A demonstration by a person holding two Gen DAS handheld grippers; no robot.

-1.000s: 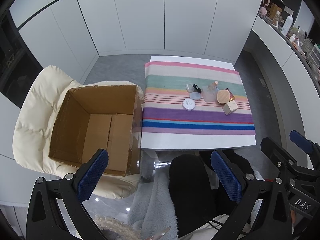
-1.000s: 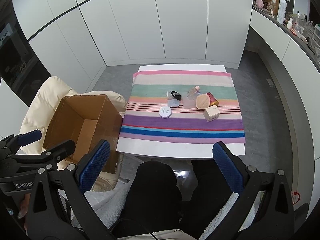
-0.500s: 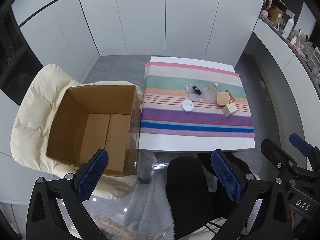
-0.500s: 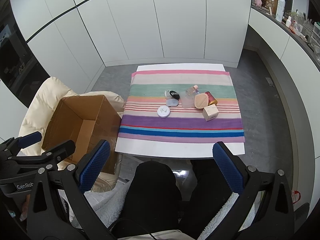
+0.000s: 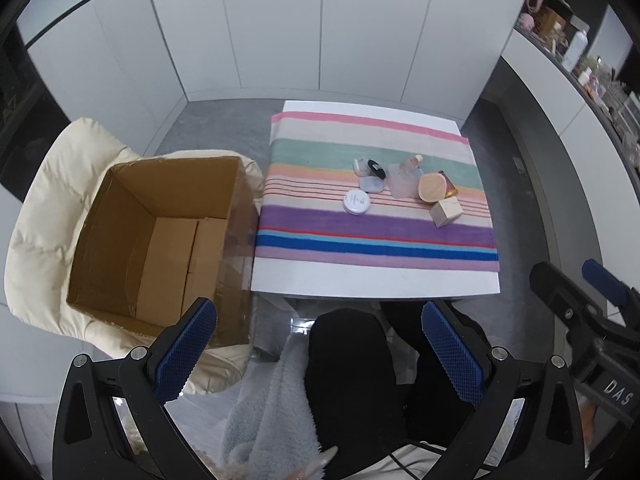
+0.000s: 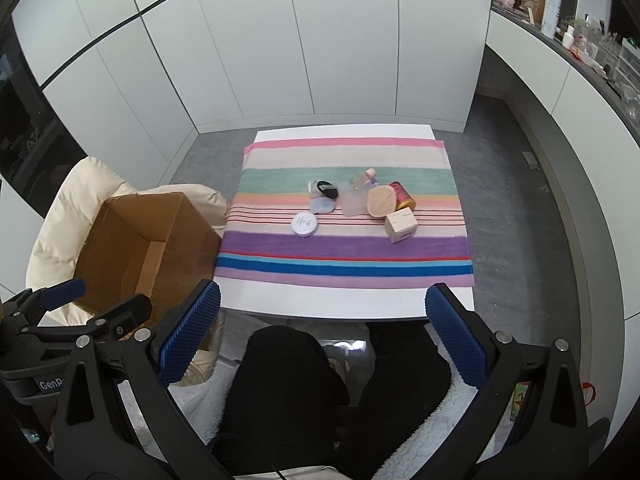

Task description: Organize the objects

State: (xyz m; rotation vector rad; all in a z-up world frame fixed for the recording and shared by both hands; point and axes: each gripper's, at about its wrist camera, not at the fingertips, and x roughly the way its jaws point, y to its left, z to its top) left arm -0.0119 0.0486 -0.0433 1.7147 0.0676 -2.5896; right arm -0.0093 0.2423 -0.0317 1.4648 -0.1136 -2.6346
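Small cosmetics cluster on a striped cloth point(image 5: 372, 236) point(image 6: 344, 256) over a white table: a round white tin point(image 5: 356, 201) point(image 6: 304, 224), a pale blue compact point(image 5: 372, 185), a clear bottle point(image 5: 404, 178) point(image 6: 357, 196), a tan wooden lid point(image 5: 432, 187) point(image 6: 381, 201), a red-gold can point(image 6: 403, 195) and a small beige carton point(image 5: 445, 212) point(image 6: 401, 225). An open, empty cardboard box point(image 5: 160, 240) point(image 6: 140, 252) rests on a cream chair to the left. My left gripper point(image 5: 320, 354) and right gripper point(image 6: 322, 336) hang open above the person's lap, short of the table, holding nothing.
The person's dark-trousered knees point(image 6: 340, 380) and a fluffy grey garment point(image 5: 272, 412) fill the foreground. White cabinets line the back wall. A counter point(image 6: 580, 44) with bottles and clutter runs along the right. Grey floor surrounds the table.
Both views have drifted slightly; the table and box sit a little further off and more centred. Both grippers stay open, and nothing on the cloth has moved.
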